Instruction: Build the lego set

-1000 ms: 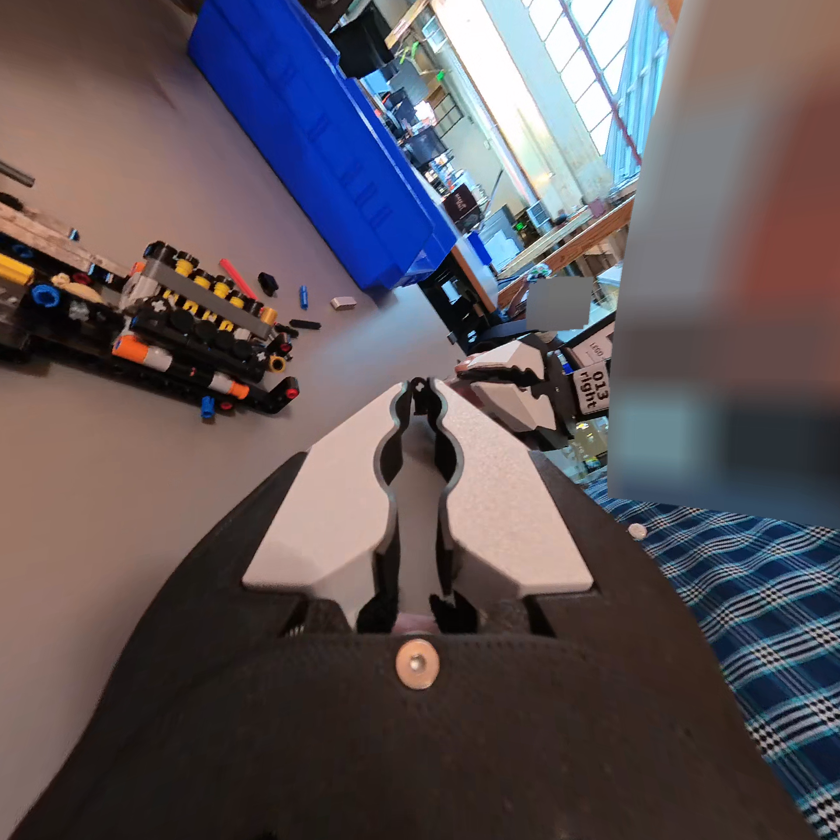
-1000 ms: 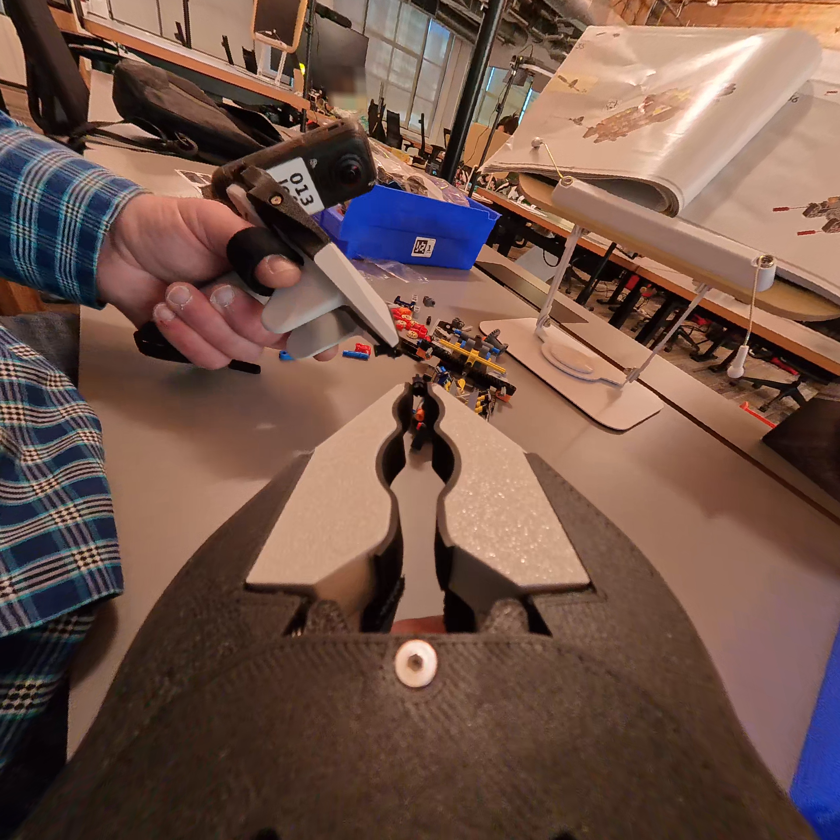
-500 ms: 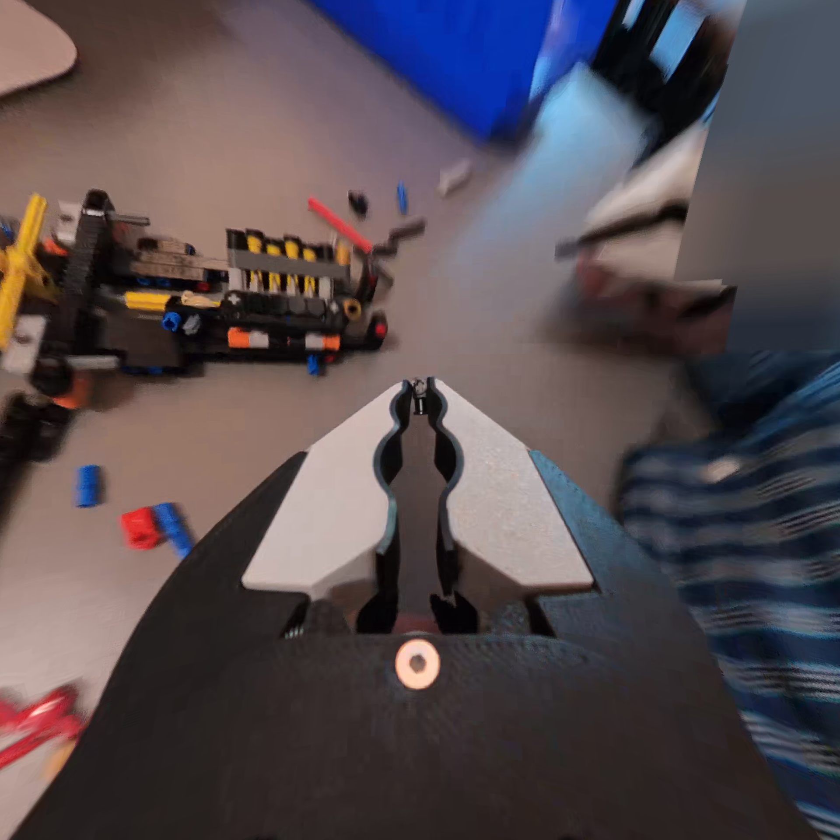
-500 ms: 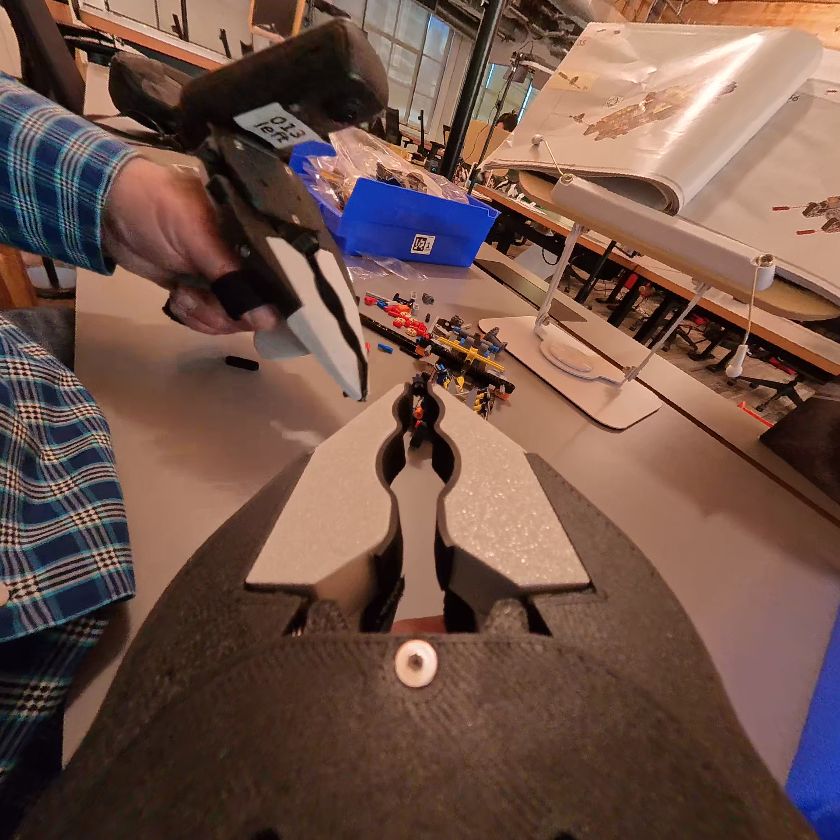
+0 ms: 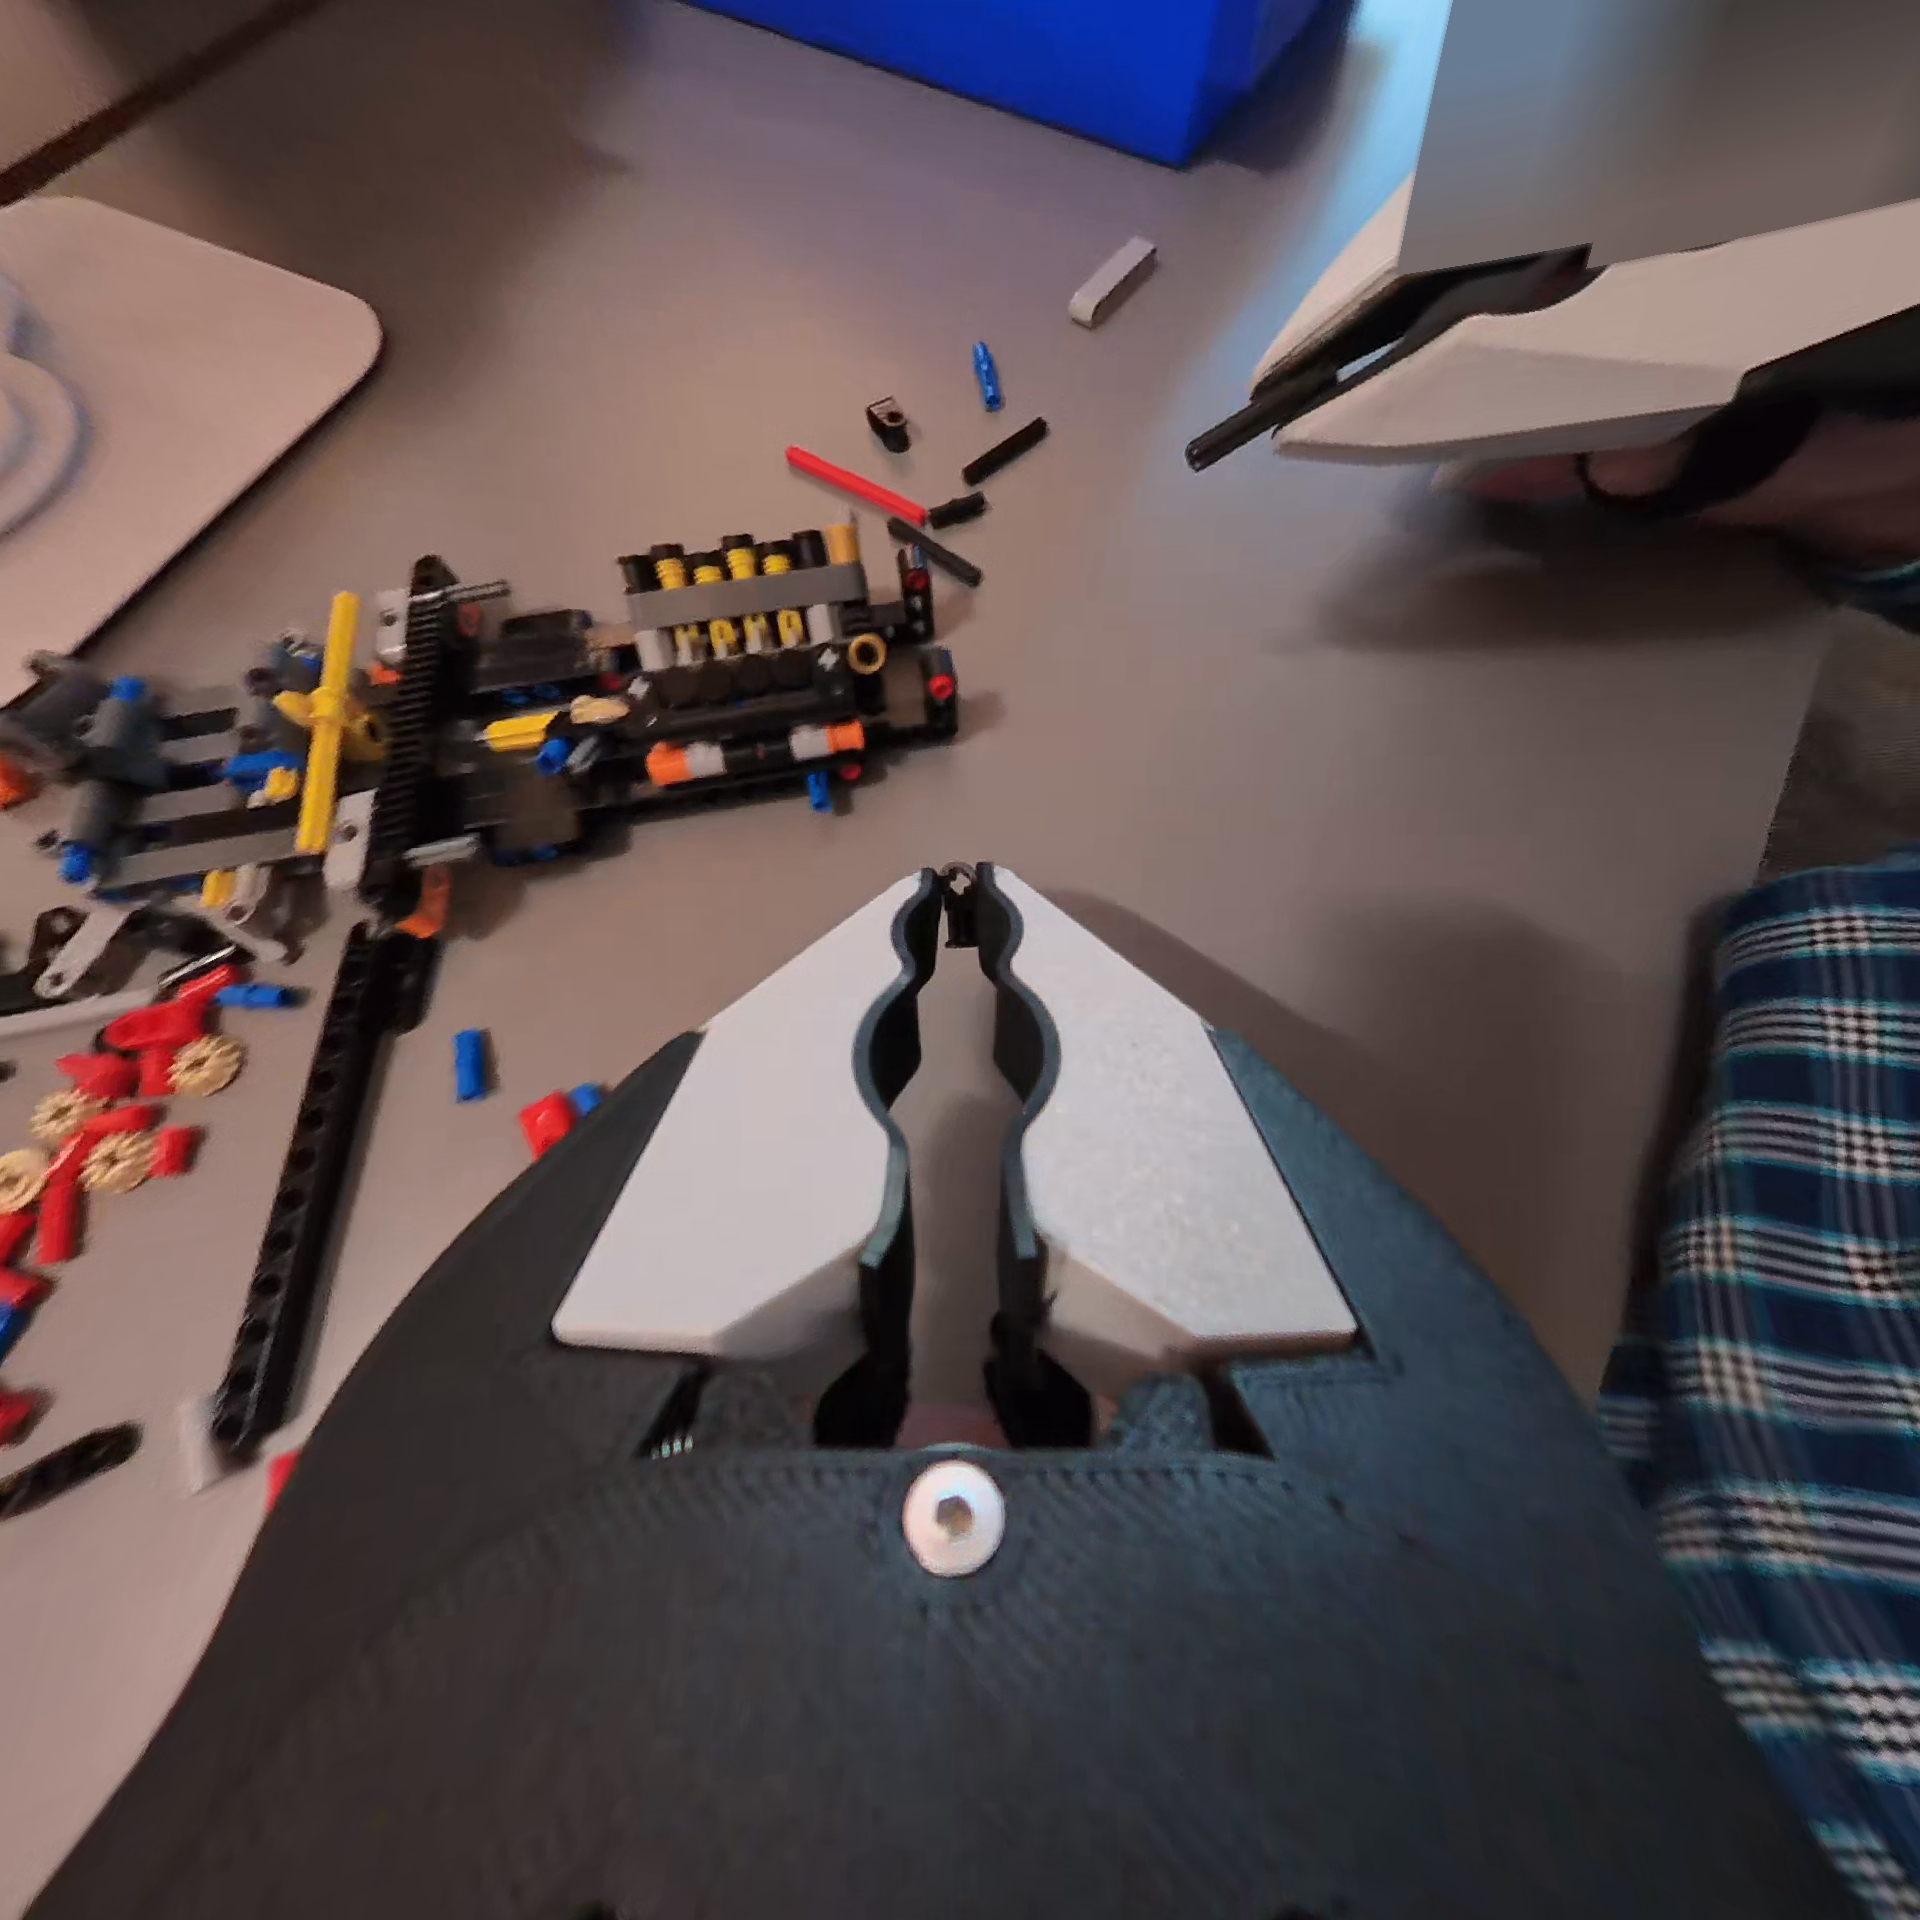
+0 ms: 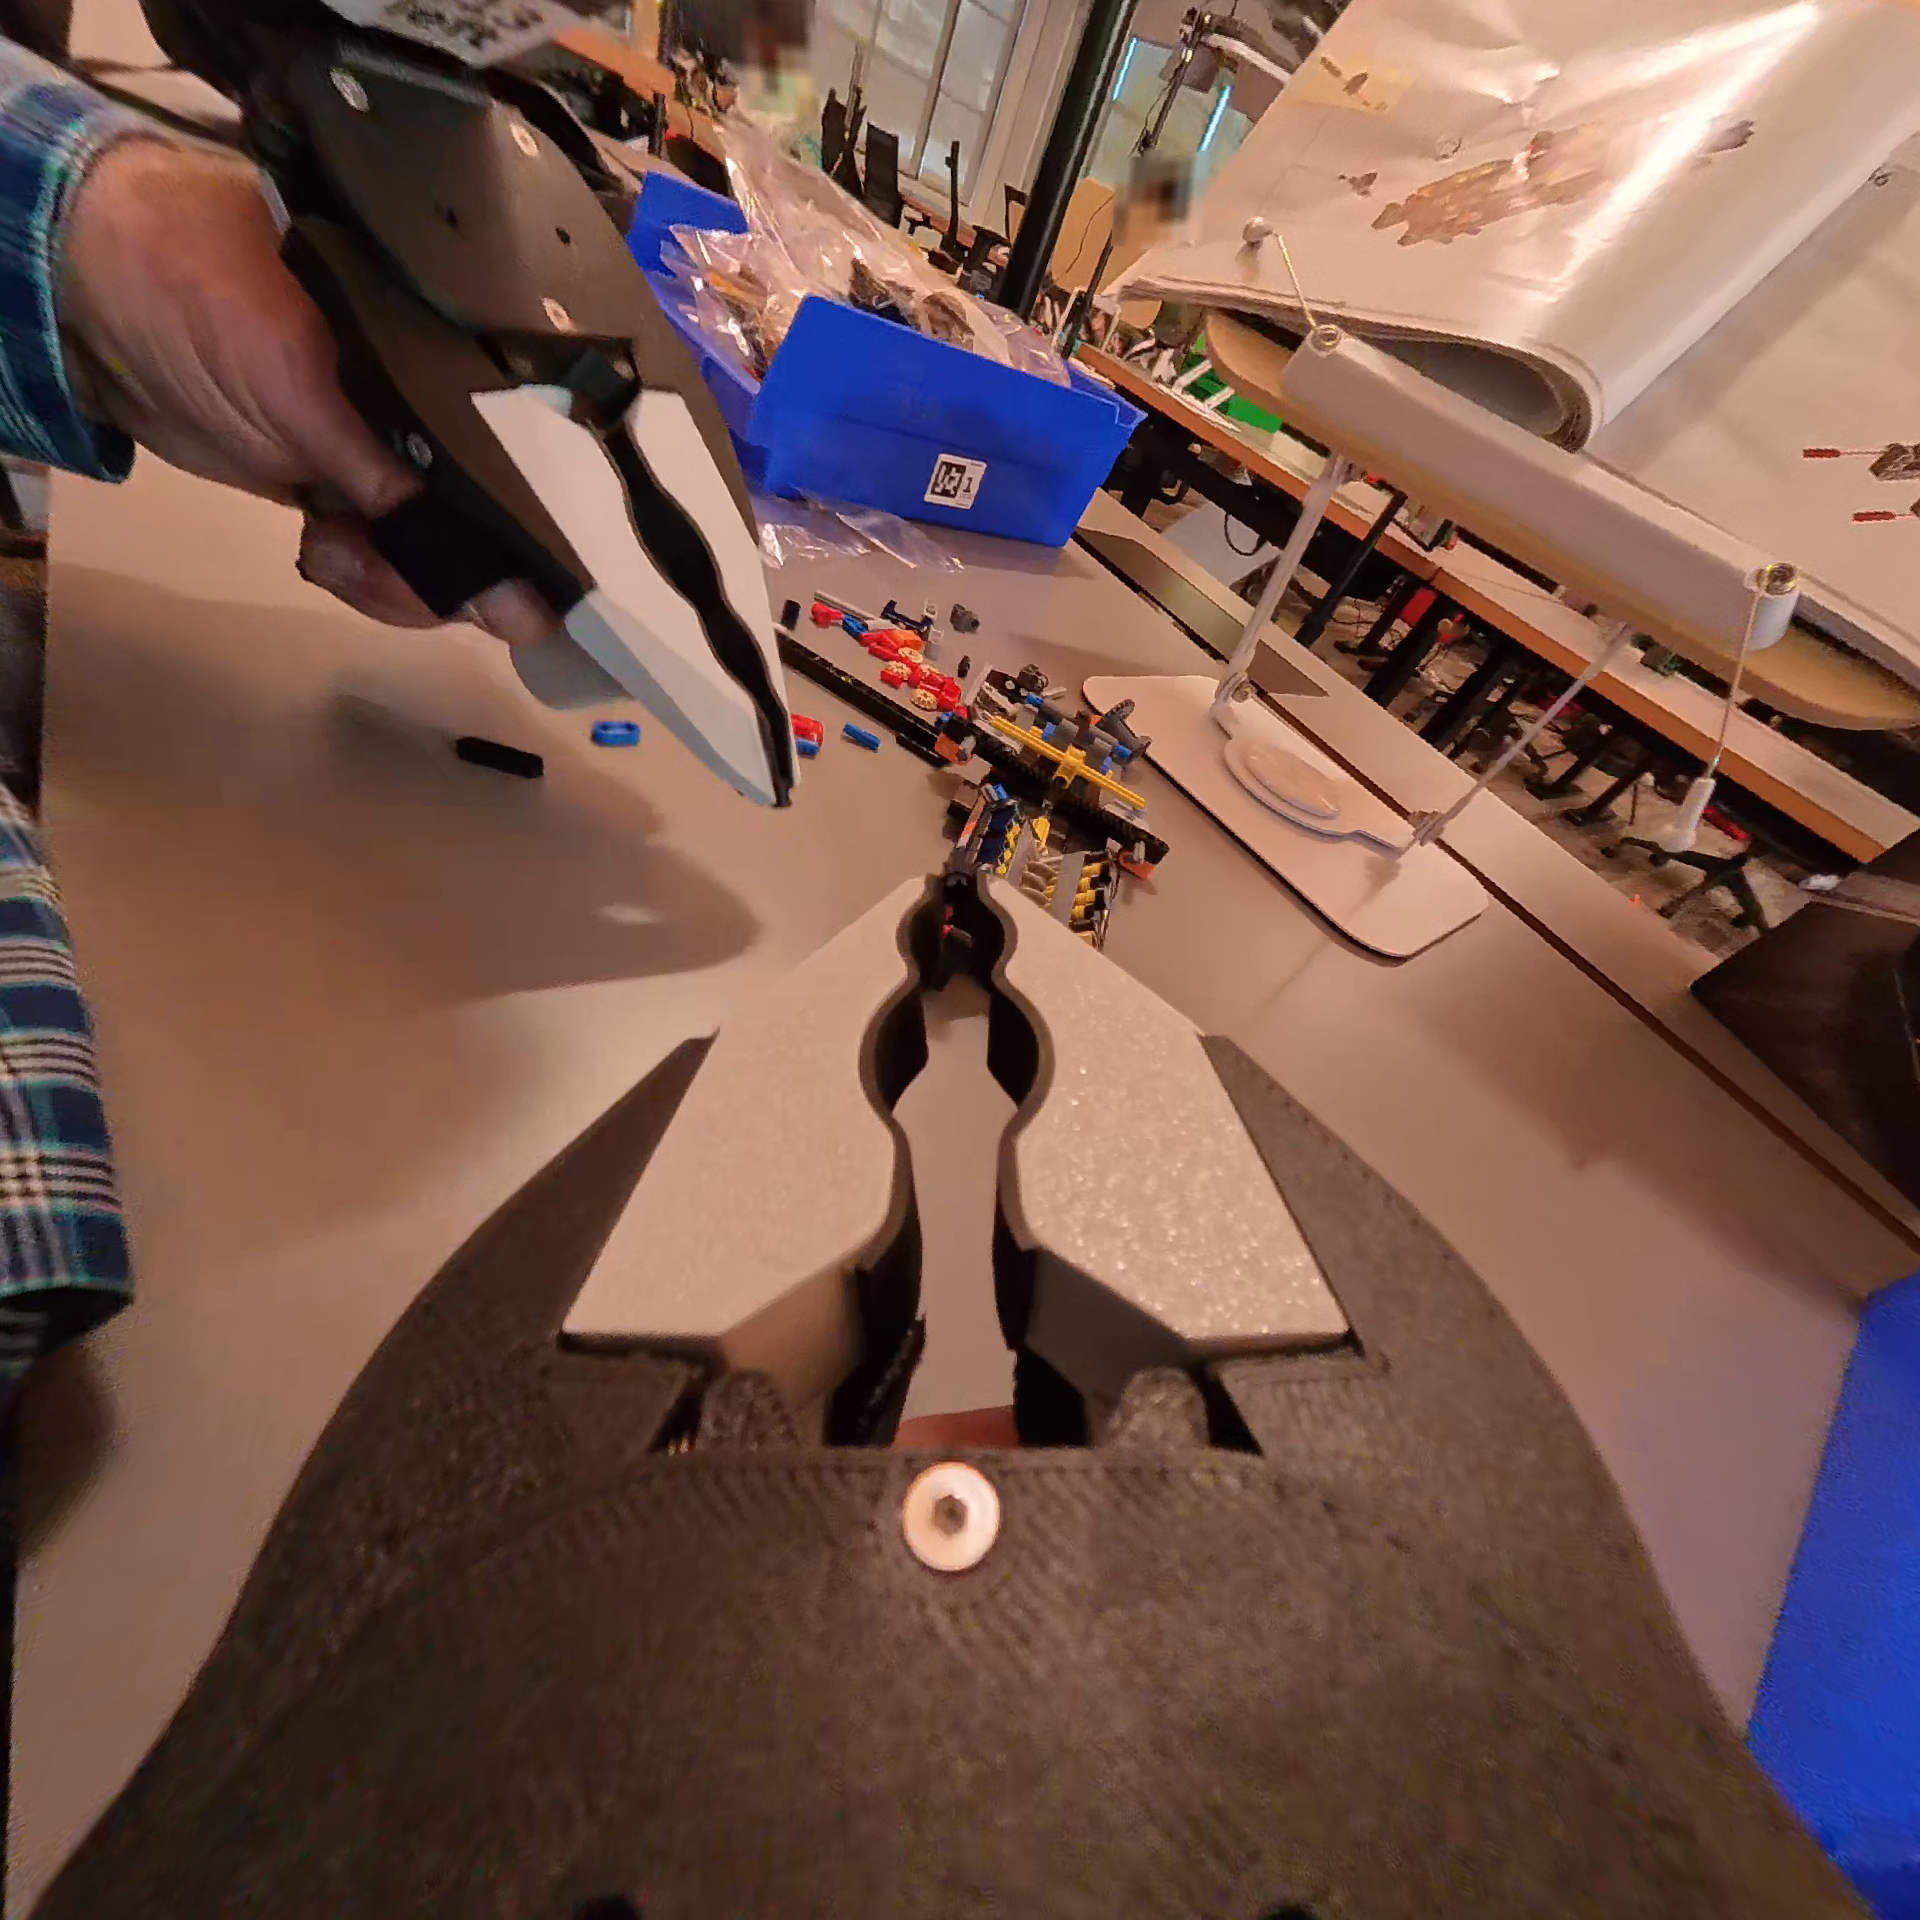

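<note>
The partly built lego model [image 5: 623, 707], black with yellow, grey and orange parts, lies on the grey table; it also shows in the right wrist view [image 6: 1049, 800]. My left gripper [image 5: 956, 883] is shut on a small black connector piece [image 5: 956, 896] and hangs over the table just short of the model. It also shows in the right wrist view [image 6: 774, 790], held by a hand. My right gripper [image 6: 961, 899] is shut. In the left wrist view it [image 5: 1273, 410] holds a thin black axle [image 5: 1231, 434] that sticks out of its tips, right of the model.
Loose pieces lie around the model: a red axle [image 5: 852, 483], a grey piece [image 5: 1112, 281], a long black beam [image 5: 312, 1174], red and tan gears [image 5: 114, 1122]. A blue bin [image 6: 935, 436] and a booklet stand [image 6: 1455, 447] with its base [image 6: 1299, 800] stand behind. A plaid sleeve [image 5: 1818, 1247] is at right. The tips of one gripper are about 9 centimetres away from the tips of the other.
My left gripper has swung from pointing at the right gripper to pointing down at the table by the model, still holding its piece. My right gripper has moved slightly toward the model.
</note>
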Motion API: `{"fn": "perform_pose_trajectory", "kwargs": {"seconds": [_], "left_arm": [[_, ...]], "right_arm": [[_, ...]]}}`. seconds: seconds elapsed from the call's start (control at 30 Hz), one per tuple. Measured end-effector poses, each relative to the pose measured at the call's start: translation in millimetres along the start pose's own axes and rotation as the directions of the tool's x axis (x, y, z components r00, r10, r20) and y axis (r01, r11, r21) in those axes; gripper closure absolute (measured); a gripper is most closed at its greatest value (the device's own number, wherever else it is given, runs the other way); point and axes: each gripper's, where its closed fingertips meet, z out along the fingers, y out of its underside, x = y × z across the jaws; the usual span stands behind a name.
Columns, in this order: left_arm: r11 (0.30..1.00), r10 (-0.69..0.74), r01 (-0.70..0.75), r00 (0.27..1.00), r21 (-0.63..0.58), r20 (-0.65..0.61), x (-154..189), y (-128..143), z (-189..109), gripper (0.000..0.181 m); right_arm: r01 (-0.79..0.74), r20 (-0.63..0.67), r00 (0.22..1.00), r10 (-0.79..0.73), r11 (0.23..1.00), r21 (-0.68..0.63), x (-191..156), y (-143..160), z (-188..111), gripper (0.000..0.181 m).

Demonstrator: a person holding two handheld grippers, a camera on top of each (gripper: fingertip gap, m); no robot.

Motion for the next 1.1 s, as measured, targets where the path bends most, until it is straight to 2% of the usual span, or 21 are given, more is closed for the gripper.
{"fn": "perform_pose_trajectory", "kwargs": {"seconds": [0.17, 0.4, 0.47, 0.6, 0.73, 0.83, 0.93, 1.03, 1.1], "left_arm": [[0.997, 0.074, -0.073, 0.997, -0.039, 0.025, -7.0, 11.9, -7.9, 0.176], [0.971, 0.187, -0.189, 0.982, -0.144, -0.029, -3.8, 24.7, 14.7, 0.168], [0.962, 0.216, -0.222, 0.975, -0.162, -0.052, -2.0, 26.8, 16.1, 0.151], [0.964, 0.239, -0.241, 0.971, -0.117, -0.027, -8.1, 14.3, 7.8, 0.143], [0.945, 0.319, -0.318, 0.948, -0.071, 0.006, -18.2, -27.2, 2.1, 0.148], [0.897, 0.435, -0.436, 0.900, -0.073, -0.034, -15.8, -66.1, 22.6, 0.151], [0.809, 0.565, -0.576, 0.817, -0.120, -0.114, -15.5, -88.0, 60.0, 0.151], [0.738, 0.599, -0.653, 0.751, -0.172, -0.279, -15.8, -84.0, 96.2, 0.148], [0.707, 0.606, -0.684, 0.717, -0.180, -0.345, -17.0, -82.9, 111.9, 0.148]], "right_arm": [[0.024, -0.025, 0.999, -0.025, 0.999, -0.031, 0.9, 3.5, 4.5, 0.180], [0.006, -0.056, 0.998, -0.008, 1.000, -0.026, 6.5, 3.1, 4.0, 0.179], [0.019, -0.063, 0.998, -0.021, 0.999, -0.032, 6.4, 3.8, 4.5, 0.179], [0.021, -0.075, 0.997, -0.023, 0.999, -0.028, 9.5, 4.0, 2.0, 0.179], [-0.010, -0.131, 0.991, 0.008, 1.000, -0.017, 30.2, 9.4, -14.5, 0.179], [-0.047, -0.175, 0.983, 0.048, 0.999, 0.006, 46.0, 12.3, -28.2, 0.179], [-0.056, -0.191, 0.980, 0.058, 0.998, 0.018, 51.1, 12.7, -32.8, 0.179], [-0.058, -0.192, 0.979, 0.062, 0.998, 0.029, 52.1, 11.4, -34.2, 0.179], [-0.068, -0.191, 0.979, 0.075, 0.997, 0.041, 53.3, 10.4, -35.5, 0.179]]}}
